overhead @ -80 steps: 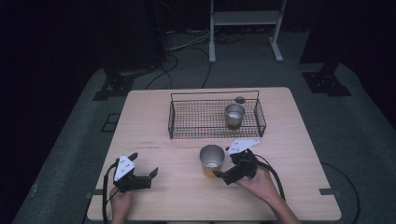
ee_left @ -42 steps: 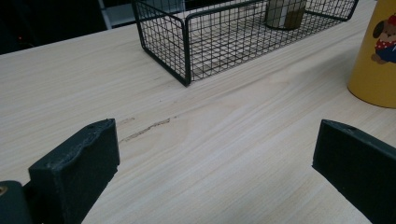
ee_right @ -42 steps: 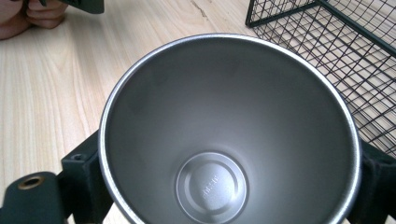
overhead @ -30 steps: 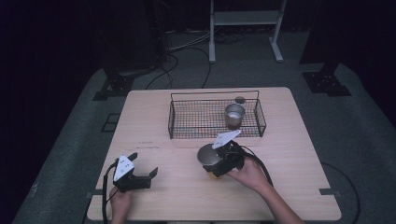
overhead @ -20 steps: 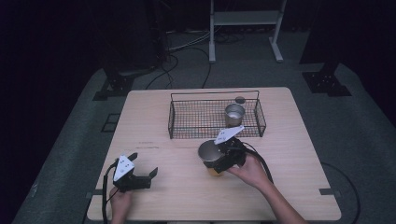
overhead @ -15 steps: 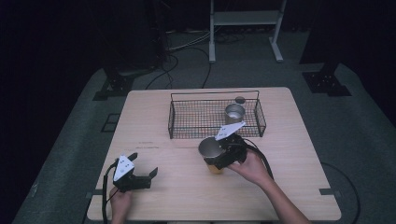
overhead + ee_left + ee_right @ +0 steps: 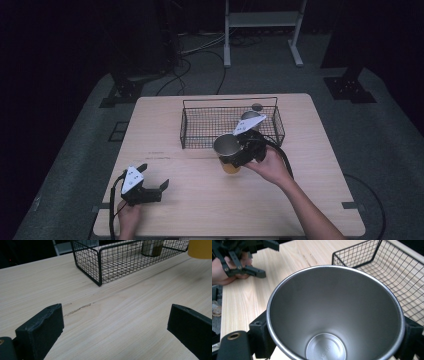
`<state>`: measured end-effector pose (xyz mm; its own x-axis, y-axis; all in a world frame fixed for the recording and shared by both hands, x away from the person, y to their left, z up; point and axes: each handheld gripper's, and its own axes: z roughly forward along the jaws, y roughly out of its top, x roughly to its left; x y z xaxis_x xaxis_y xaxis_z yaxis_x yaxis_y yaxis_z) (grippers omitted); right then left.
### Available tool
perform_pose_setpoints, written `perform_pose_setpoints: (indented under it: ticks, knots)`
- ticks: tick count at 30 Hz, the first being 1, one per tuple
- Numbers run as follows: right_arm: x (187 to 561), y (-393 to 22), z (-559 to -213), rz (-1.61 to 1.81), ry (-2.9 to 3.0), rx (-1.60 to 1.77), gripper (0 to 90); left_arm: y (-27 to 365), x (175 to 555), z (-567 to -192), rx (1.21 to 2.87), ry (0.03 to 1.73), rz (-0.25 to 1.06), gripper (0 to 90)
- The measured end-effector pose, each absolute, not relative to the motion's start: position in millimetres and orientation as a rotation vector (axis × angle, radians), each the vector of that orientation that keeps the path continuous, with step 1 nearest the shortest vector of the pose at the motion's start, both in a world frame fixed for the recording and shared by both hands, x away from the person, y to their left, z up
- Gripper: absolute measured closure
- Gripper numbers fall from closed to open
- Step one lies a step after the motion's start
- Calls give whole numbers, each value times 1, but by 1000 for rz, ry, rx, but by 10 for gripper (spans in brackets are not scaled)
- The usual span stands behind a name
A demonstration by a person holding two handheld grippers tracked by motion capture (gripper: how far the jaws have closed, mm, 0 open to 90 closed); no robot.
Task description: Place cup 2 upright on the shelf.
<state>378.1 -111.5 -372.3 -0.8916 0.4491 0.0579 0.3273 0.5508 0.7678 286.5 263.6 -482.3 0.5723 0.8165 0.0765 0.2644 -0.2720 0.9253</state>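
Dark floor surrounds the pale wooden table (image 7: 200, 210), with bare wood lower centre. At centre frame, beside the wire basket (image 7: 200, 131), the right hand-held gripper (image 7: 248, 148) clamps a steel cup (image 7: 227, 146) off the surface. Lower left, the left hand-held gripper (image 7: 150, 187) gapes empty near the table's edge.

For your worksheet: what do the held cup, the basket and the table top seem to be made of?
Cup: likely stainless steel, brushed inside with a stamped base; its outside looks yellow, perhaps coated. Basket: thin black wire welded into a grid, probably coated metal. Table: pale wood or wood-look laminate, matt, with visible grain.
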Motion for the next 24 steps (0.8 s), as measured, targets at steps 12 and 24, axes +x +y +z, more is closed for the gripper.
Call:
perform_pose_setpoints:
  ticks: [12, 24]
  knots:
    - [398, -107, -350, 1268, 2632, 667, 127, 264, 287, -482, 1814, 885, 697, 0]
    - [413, -106, -342, 1279, 2630, 690, 127, 264, 287, -482, 1816, 884, 695, 0]
